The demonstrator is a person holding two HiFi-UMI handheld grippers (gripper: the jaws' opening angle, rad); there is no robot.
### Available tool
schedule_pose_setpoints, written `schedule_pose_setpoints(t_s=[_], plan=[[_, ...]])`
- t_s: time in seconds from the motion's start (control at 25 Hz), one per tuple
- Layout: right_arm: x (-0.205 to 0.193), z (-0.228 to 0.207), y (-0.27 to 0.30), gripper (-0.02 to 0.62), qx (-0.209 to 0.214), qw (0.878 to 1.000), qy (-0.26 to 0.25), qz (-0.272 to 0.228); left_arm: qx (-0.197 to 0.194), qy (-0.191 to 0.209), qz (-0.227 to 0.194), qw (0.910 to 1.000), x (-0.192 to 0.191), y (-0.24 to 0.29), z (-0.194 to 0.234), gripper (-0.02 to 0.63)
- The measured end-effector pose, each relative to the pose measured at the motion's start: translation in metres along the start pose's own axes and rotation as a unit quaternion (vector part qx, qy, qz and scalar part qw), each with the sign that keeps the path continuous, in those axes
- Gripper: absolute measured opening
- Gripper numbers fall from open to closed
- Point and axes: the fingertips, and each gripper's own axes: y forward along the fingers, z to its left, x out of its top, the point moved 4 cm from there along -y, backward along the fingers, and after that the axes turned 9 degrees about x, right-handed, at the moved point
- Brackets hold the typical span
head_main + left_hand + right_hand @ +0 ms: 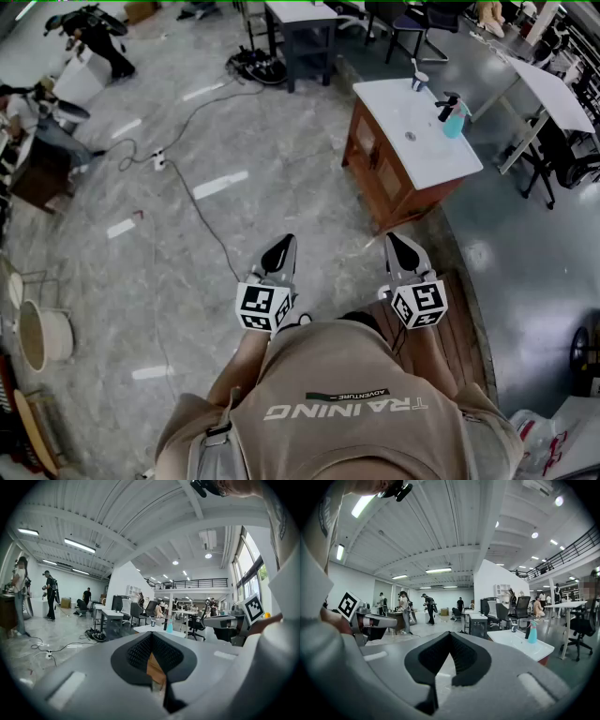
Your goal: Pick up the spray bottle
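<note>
The spray bottle (454, 118) is pale blue with a black head. It stands upright on the white top of a wooden sink cabinet (427, 159), ahead and to the right. In the left gripper view the spray bottle (169, 626) is small and far off; in the right gripper view the spray bottle (532, 632) stands at the right. My left gripper (281, 247) and right gripper (399, 243) are held side by side in front of the person's chest, well short of the cabinet. Both are shut with nothing between the jaws, as the left gripper (151, 637) and right gripper (449, 637) show close up.
A faucet (419, 75) stands at the back of the sink top. A cable (192, 192) with a power strip (159, 159) runs over the grey floor to the left. A dark desk (300, 33) and chairs stand beyond. People (94, 37) work at the far left.
</note>
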Motion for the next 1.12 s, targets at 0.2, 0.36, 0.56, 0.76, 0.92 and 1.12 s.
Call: schedule_pose_setpoints(t_s=[0.2, 0.36, 0.56, 0.76, 0.92, 1.12], plan=[[0.002, 0.011, 0.023, 0.002, 0.003, 1.000, 0.026, -0.012, -0.007, 0.002, -0.003, 1.0000, -0.005, 0.001, 0.019, 0.014], [0.014, 0.011, 0.020, 0.002, -0.023, 0.998, 0.043, -0.032, -0.024, -0.004, -0.006, 0.9997, -0.002, 0.005, 0.017, 0.014], [0.018, 0.014, 0.016, 0.002, -0.044, 0.999, 0.021, -0.020, -0.047, 0.000, -0.009, 0.9989, 0.002, 0.016, 0.019, 0.014], [0.007, 0.011, -0.003, 0.002, -0.068, 0.998, 0.015, 0.003, -0.060, -0.036, 0.029, 0.9971, -0.031, 0.030, 0.011, 0.014], [-0.005, 0.001, 0.008, 0.002, -0.071, 0.997, 0.033, 0.019, -0.069, -0.040, 0.045, 0.9958, -0.043, 0.045, 0.009, 0.014], [-0.005, -0.022, 0.034, 0.002, -0.053, 0.998, -0.001, 0.047, -0.062, -0.044, 0.064, 0.9950, -0.039, 0.078, 0.009, 0.014]])
